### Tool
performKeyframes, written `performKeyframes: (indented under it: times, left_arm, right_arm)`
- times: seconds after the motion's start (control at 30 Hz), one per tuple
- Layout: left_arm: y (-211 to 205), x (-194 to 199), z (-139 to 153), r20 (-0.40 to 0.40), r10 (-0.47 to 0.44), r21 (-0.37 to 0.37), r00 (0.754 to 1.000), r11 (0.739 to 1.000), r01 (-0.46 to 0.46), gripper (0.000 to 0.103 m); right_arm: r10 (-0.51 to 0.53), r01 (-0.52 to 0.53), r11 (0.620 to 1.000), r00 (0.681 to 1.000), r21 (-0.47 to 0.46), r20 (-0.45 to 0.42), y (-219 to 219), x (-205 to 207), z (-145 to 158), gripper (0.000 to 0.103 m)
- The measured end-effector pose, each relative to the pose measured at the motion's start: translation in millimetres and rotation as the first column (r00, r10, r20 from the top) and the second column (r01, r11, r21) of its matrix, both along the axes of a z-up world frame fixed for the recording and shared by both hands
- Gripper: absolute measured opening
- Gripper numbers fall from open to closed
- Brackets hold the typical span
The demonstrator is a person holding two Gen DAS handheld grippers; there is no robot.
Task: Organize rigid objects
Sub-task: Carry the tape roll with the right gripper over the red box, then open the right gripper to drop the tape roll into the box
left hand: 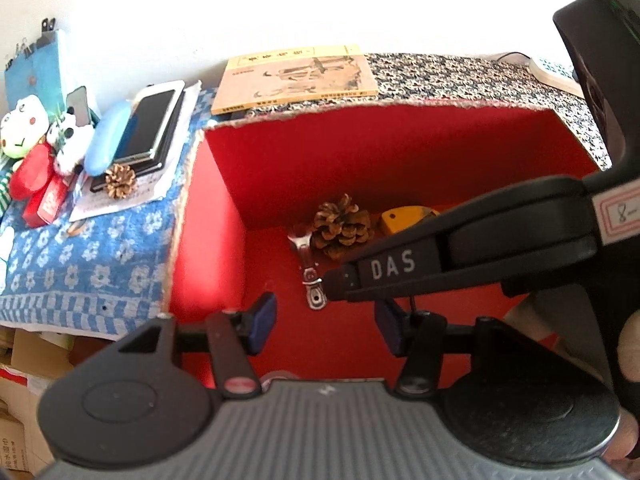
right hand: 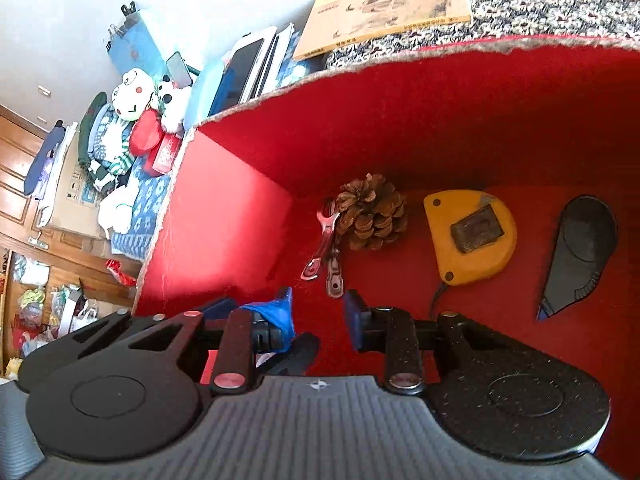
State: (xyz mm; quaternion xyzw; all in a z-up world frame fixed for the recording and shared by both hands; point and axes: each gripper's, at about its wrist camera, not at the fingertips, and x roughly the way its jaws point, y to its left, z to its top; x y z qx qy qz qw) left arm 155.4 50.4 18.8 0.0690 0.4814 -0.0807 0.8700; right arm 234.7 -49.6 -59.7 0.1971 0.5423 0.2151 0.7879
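I have both grippers over the red box (right hand: pixel 460 120), looking down into it. The left gripper (left hand: pixel 325 324) has its fingers (left hand: pixel 262 322) spread wide with nothing between them, and the right gripper (right hand: pixel 320 320) also has its fingers (right hand: pixel 354 320) apart and empty. In the left view the right gripper's black arm crosses in from the right, its tip just beside the metal opener (left hand: pixel 309 272).

On the box floor the opener (right hand: pixel 328 248) lies just ahead of my right fingers, with a pine cone (right hand: pixel 372 212) touching its far end. To the right of the cone sits 1 yellow tape measure (right hand: pixel 470 236), and further right, apart from it, 1 black teardrop-shaped tool (right hand: pixel 580 248). All 4 rest near the back wall of the box.

The box stands on a desk covered with a blue flowered cloth (left hand: pixel 88 264) on the left and a dark patterned cloth (left hand: pixel 460 76) behind. Outside the box I count 1 more pine cone (left hand: pixel 119 181), 1 yellow book (left hand: pixel 296 78), a stack of phones (left hand: pixel 154 124), a blue case (left hand: pixel 106 138) and 2 plush toys (left hand: pixel 22 126). The right view shows wooden cabinets (right hand: pixel 20 168) and clutter beyond the desk's left end.
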Motion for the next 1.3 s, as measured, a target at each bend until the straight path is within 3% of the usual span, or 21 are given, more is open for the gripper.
performKeyframes:
  times: [0.23,0.6,1.03,1.3]
  left_arm:
    - [3.4,-5.4,8.0,0.029,0.039,0.008,0.999,0.999,-0.039,0.061]
    - [4.7,-18.4,33.0,0.077,0.094,0.004,0.993,0.996,-0.094,0.065]
    - [-7.3,-58.6,66.0,0.148,0.149,0.004,0.978,0.988,-0.151,0.068]
    - [-26.0,-84.3,67.4,0.145,0.161,0.016,0.976,0.986,-0.165,0.069]
  right_arm:
    - [-0.058,0.060,0.997,0.997,-0.042,0.050,-10.4,-9.3,7.3,0.013]
    - [-0.200,0.200,0.980,0.976,0.010,0.084,-52.8,-36.5,32.8,0.012]
    - [-0.162,0.166,0.986,0.951,0.008,0.263,-67.7,-92.4,74.2,0.012]
    - [-0.161,0.167,0.986,0.945,0.002,0.284,-83.2,-123.1,74.9,0.013]
